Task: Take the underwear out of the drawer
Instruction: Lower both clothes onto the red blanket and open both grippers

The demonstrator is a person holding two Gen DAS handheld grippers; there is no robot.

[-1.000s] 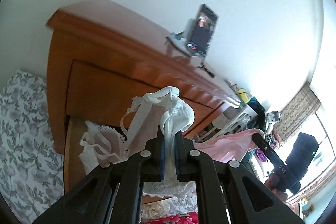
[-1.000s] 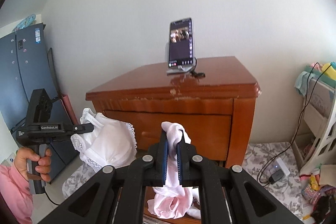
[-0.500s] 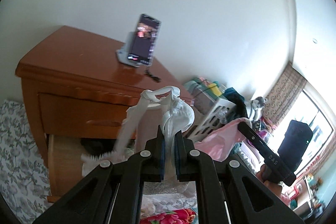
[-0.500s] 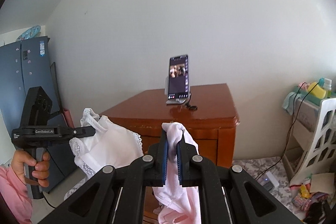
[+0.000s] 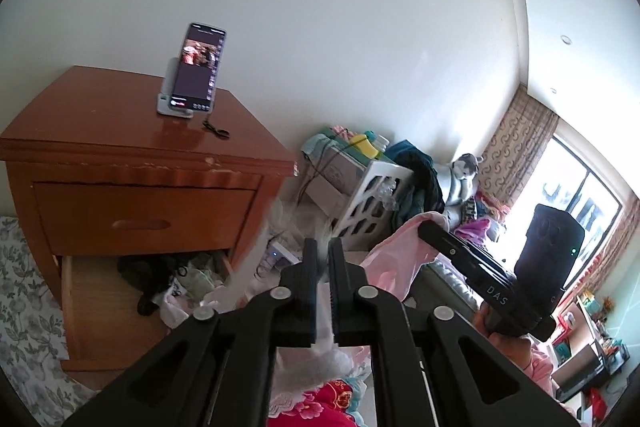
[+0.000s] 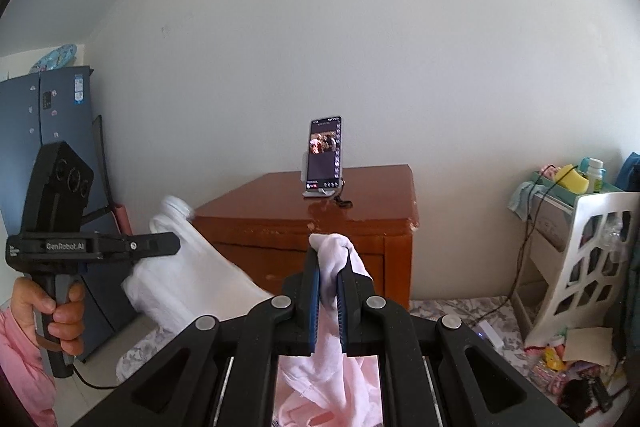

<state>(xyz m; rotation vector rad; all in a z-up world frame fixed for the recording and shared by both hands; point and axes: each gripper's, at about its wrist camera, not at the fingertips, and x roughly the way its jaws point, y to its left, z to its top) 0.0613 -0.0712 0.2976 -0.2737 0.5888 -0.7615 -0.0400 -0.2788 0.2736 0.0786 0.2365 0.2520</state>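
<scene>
Brown wooden nightstand point(image 5: 120, 163), glossy top, chipped front edge. On its top, far side: black smartphone point(image 5: 199, 67) upright on grey stand point(image 5: 172, 107), small black cord point(image 5: 216, 131) just right of it. Bottom drawer point(image 5: 68, 307) pulled open, dark and light clothes point(image 5: 160, 287) inside. Floral-patterned floor point(image 5: 24, 327) left.

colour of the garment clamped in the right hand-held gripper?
Pale pink fabric garment, clearest in the right wrist view.

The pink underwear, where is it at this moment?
In the right wrist view, the pink underwear hangs pinched in the right hand-held gripper, in front of the wooden nightstand, away from the drawer.
</scene>
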